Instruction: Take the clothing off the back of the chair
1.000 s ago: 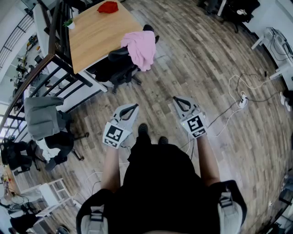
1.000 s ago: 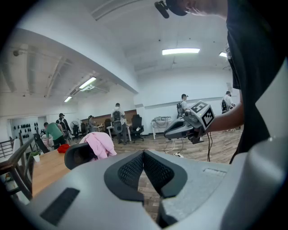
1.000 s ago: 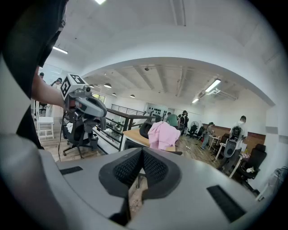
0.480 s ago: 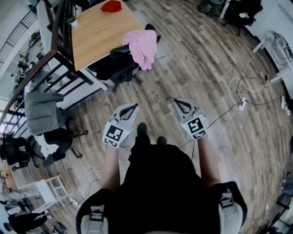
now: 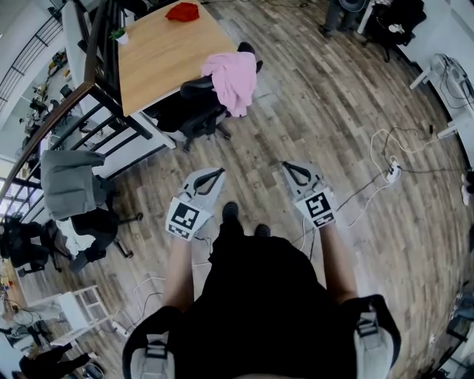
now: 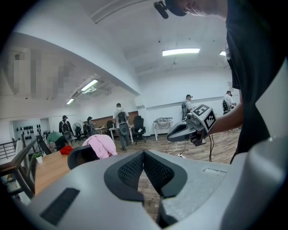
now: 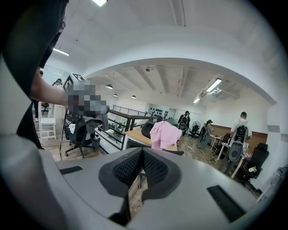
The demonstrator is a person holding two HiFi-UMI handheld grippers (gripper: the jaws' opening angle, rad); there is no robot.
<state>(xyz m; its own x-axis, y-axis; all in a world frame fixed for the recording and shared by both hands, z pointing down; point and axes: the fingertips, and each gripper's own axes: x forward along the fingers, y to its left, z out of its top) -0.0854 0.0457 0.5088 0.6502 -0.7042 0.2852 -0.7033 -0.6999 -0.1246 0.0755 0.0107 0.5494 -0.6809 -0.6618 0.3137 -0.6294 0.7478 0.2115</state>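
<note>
A pink garment [image 5: 232, 80] hangs over the back of a black office chair [image 5: 194, 107] that stands at a wooden desk [image 5: 159, 53]. It also shows as the pink garment [image 7: 164, 134] in the right gripper view and the pink garment [image 6: 101, 146] in the left gripper view. My left gripper [image 5: 215, 173] and my right gripper [image 5: 288, 166] are held side by side in front of the person's body, well short of the chair. Both are shut with nothing between the jaws.
A red cloth [image 5: 182, 11] lies on the desk's far end. A second chair draped in grey clothing [image 5: 70, 183] stands at the left beside a black railing [image 5: 81, 92]. White cables and a power strip [image 5: 391, 167] lie on the wood floor at the right. Several people stand in the room's far part.
Both grippers stay where they were. The head view has drifted slightly, so the desk and chair sit a little further right and down in the picture.
</note>
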